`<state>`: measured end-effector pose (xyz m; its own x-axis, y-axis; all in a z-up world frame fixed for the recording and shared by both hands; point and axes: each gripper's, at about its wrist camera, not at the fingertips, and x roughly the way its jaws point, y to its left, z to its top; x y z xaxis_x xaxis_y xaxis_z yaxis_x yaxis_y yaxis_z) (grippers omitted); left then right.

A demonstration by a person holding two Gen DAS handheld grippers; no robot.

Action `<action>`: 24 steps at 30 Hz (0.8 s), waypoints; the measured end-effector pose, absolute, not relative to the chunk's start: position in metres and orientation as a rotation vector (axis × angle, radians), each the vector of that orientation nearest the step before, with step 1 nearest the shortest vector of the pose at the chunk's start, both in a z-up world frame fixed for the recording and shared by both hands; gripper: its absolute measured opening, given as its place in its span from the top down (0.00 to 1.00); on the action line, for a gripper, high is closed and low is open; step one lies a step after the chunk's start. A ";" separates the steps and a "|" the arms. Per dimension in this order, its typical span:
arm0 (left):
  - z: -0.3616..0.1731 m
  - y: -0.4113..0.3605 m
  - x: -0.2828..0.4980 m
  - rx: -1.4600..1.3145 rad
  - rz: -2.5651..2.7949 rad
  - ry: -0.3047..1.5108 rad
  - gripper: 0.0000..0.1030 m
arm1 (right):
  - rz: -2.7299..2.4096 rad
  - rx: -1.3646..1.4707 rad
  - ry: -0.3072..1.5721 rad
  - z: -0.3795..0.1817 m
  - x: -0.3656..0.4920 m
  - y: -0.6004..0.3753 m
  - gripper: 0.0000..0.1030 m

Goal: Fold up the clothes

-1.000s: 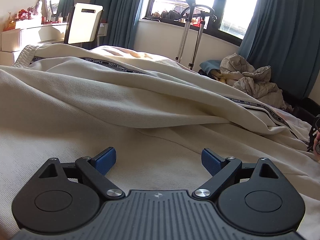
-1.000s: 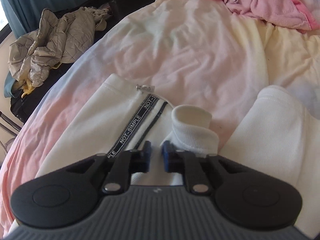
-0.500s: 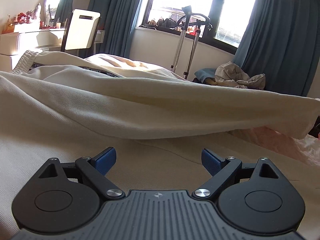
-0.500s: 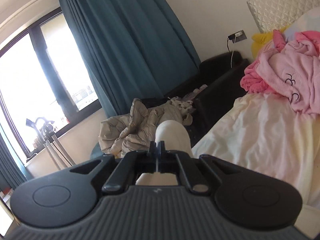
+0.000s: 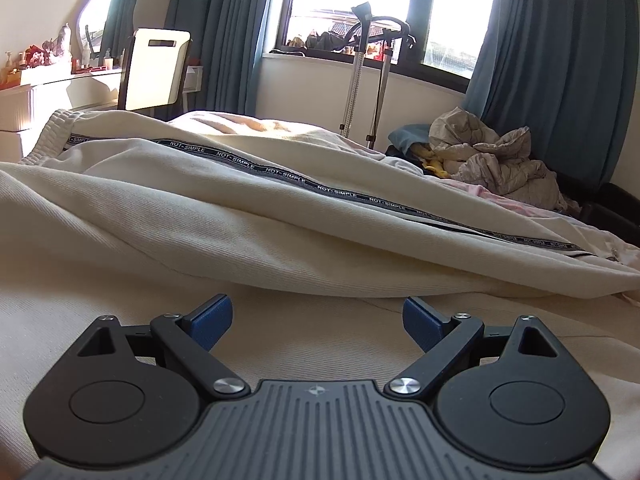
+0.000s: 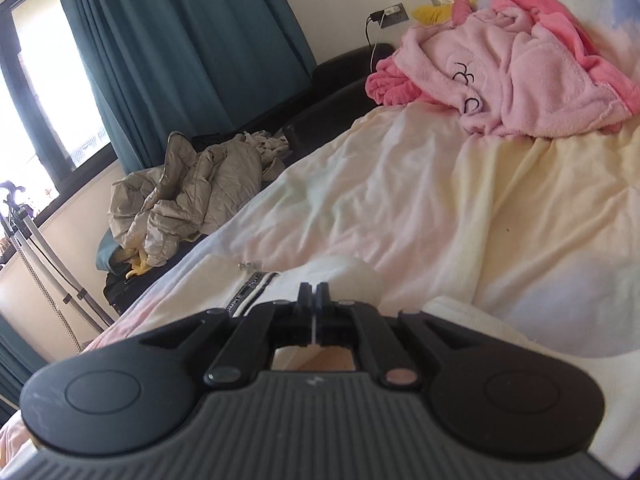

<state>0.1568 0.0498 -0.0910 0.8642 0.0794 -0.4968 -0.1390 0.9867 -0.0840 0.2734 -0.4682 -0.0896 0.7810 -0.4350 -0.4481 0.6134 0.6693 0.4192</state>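
Cream sweatpants [image 5: 248,216] with a black "NOT-SIMPLE" side stripe [image 5: 332,192] lie across the bed, waistband at the far left. My left gripper [image 5: 316,318] is open and empty, low over the cream fabric in front of a long fold. In the right wrist view my right gripper [image 6: 313,294] is shut on the cream cuff [image 6: 352,276] of a trouser leg, just above the bed. The stripe [image 6: 250,292] shows to the left of the fingers. What the pads pinch is partly hidden.
A pink robe [image 6: 520,72] lies at the head of the bed on the pale sheet [image 6: 440,200]. A beige quilted jacket [image 6: 184,204] is heaped on a dark sofa beside the bed. A metal stand [image 5: 360,72], a chair [image 5: 156,72] and a dresser stand near the window.
The right gripper lifted the cuff up off the bed, then came back down lower. The trouser leg rose in the left view and has settled again. The left gripper stayed still and open.
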 end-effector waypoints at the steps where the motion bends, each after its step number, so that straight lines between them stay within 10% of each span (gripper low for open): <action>1: -0.092 0.047 0.159 -0.089 0.125 0.523 0.09 | -0.605 0.565 0.335 -0.090 0.273 -0.468 0.99; 24: -0.063 0.050 0.129 -0.002 0.089 0.480 0.09 | -0.380 0.263 0.568 -0.045 0.155 -0.377 0.67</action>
<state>0.1291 0.0502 -0.0633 0.8831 0.0855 -0.4613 -0.0863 0.9961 0.0192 0.1554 -0.3772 -0.0452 0.7768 -0.2752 -0.5664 0.4182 0.8979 0.1373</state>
